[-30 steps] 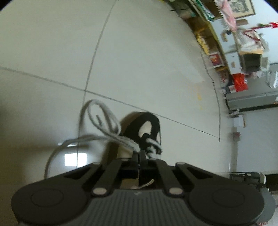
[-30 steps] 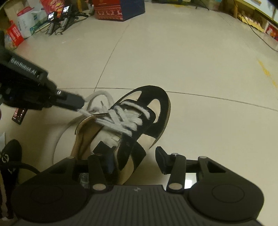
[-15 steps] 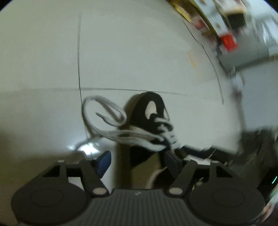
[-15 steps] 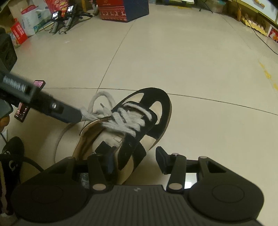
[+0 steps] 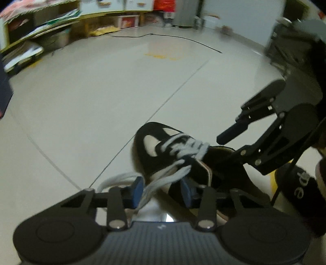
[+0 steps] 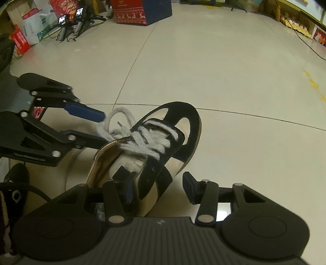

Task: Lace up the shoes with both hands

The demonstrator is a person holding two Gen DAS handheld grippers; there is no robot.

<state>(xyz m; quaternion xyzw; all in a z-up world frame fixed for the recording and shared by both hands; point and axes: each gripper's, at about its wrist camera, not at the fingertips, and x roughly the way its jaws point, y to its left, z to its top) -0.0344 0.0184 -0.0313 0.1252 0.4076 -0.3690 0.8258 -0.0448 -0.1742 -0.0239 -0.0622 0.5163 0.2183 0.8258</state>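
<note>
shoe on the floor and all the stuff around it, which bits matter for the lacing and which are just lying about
Part of the job:
- shoe, black and cream
- white lace, loose loop beside the shoe
- left gripper, jaws closing around the lace
- right gripper, astride the shoe's side

Just lying about:
- Christmas-patterned box
- red carton
- floor cable
- cluttered shelves

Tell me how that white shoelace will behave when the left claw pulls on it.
The shoelace is probably floppy: it droops in loose loops. Flat and woven, it likely grips rather than slips. The closing left claw may tug the shoe, though the right claw straddles its side.
</note>
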